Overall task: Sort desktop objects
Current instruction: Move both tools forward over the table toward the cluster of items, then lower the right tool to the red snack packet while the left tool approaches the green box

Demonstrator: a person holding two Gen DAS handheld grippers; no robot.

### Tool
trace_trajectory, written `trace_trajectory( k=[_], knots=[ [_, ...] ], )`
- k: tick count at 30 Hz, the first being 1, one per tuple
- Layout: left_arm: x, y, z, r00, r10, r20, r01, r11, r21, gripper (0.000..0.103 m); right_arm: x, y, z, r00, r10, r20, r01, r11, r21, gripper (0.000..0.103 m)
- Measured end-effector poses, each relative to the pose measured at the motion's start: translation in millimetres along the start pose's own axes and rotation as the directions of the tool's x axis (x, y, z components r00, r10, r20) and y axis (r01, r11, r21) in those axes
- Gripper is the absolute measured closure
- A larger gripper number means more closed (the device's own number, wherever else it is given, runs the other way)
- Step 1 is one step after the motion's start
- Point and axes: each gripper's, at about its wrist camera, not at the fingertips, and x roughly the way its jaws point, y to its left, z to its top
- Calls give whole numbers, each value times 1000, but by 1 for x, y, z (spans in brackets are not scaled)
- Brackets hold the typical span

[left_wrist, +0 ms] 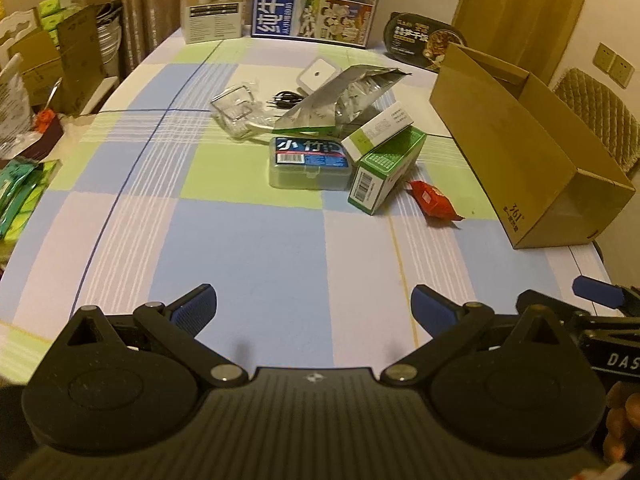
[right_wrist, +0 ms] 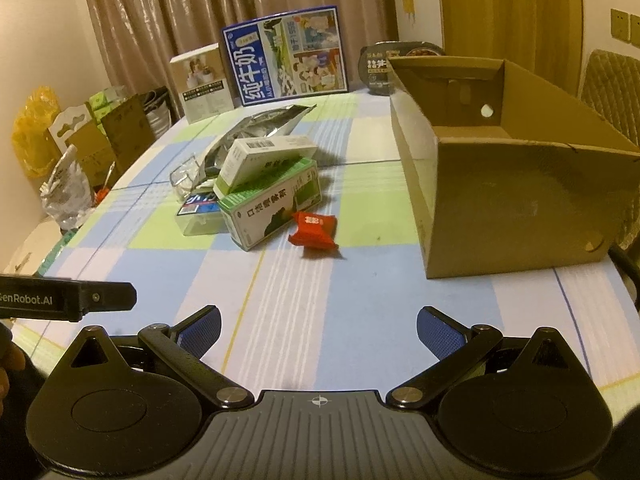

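While the carton [right_wrist: 500, 184] is standing empty at the right, nothing is yet being sorted: the boxes [left_wrist: 386, 168], case [left_wrist: 310, 162], foil bag [left_wrist: 340, 96] and red packet [right_wrist: 314, 230] are lying mid-surface, and both left gripper [left_wrist: 314, 308] and right gripper [right_wrist: 318, 330] are being held spread, fingers grasping nothing.

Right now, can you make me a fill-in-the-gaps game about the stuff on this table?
1. The small white box leans on top of the ____ box.
2. The snack packet beside that box is ____ in colour.
3. The big cardboard box has ____ inside it.
4. Both the left claw and the right claw are ____.

Missing words: green; red; nothing; open
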Motion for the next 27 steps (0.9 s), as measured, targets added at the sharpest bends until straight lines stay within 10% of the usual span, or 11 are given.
trace_trajectory(
  k=[14,27],
  knots=[
    [44,-9,30,996,-93,12,88,966,245,11,42,9,17,999,-17,44,20,998,-55,3],
    [88,-14,45,980,-197,31,166,892,420,27,86,13,23,999,-34,40,38,995,-90,35]
  ],
)
